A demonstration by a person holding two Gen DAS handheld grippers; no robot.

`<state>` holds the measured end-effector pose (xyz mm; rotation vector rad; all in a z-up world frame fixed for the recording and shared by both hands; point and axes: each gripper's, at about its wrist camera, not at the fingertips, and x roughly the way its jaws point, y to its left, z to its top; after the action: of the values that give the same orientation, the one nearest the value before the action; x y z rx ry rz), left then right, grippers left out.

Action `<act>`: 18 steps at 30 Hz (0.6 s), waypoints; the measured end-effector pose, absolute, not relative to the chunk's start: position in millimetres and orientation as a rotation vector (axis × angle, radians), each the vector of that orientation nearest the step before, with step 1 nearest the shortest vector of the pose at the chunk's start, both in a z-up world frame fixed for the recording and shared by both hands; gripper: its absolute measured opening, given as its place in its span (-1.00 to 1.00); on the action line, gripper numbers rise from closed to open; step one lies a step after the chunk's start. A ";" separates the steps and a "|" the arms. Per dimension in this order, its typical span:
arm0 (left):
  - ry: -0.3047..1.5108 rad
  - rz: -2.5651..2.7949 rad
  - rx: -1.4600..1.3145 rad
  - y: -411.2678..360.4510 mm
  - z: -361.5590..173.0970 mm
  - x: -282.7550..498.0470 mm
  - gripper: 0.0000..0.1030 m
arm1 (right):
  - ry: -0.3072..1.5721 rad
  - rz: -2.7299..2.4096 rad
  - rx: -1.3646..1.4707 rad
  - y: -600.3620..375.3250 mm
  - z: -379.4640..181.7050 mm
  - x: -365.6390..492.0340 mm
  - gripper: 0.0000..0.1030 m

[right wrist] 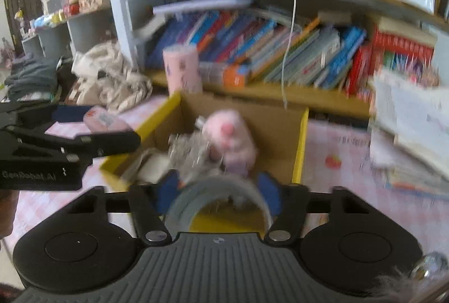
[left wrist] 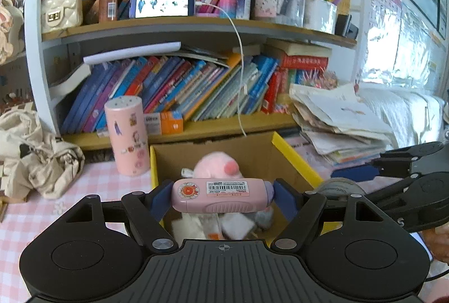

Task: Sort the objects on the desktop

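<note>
My left gripper (left wrist: 223,192) is shut on a pink oblong case (left wrist: 224,202) with a barcode label, held crosswise between the blue pads. Below it stands an open cardboard box (left wrist: 294,157) with yellow flaps, holding a pink plush toy (left wrist: 219,165) and other small items. The right gripper (right wrist: 220,189) grips a grey tape roll (right wrist: 219,181) over the box's near rim (right wrist: 301,148); this view is blurred. The plush toy (right wrist: 230,134) lies inside. Each gripper shows in the other's view: the right gripper (left wrist: 350,185) at the right edge, the left gripper (right wrist: 106,124) at the left with the pink case (right wrist: 103,117).
A pink sticker-covered canister (left wrist: 127,134) stands left of the box. A crumpled cream bag (left wrist: 36,154) lies further left, a paper pile (left wrist: 342,120) to the right. Behind is a full bookshelf, with a lit phone (left wrist: 162,3) whose white cable (left wrist: 240,64) hangs toward the box.
</note>
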<state>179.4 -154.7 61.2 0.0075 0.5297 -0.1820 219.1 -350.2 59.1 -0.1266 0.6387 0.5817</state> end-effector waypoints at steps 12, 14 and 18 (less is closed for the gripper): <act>0.584 -0.174 0.014 -158.5 43.8 217.7 0.50 | 0.773 0.603 -0.111 -336.0 22.1 273.4 -0.61; 0.595 -0.177 0.014 -159.0 41.0 220.8 0.50 | 0.782 0.603 -0.106 -337.7 19.7 274.3 -0.61; 0.608 -0.186 0.020 -162.3 37.7 223.6 0.50 | 0.797 0.607 -0.068 -349.3 21.1 271.4 -0.61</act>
<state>223.6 -162.3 37.7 0.0203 0.6080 -0.1862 271.4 -349.3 21.1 -0.0683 0.7972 0.6067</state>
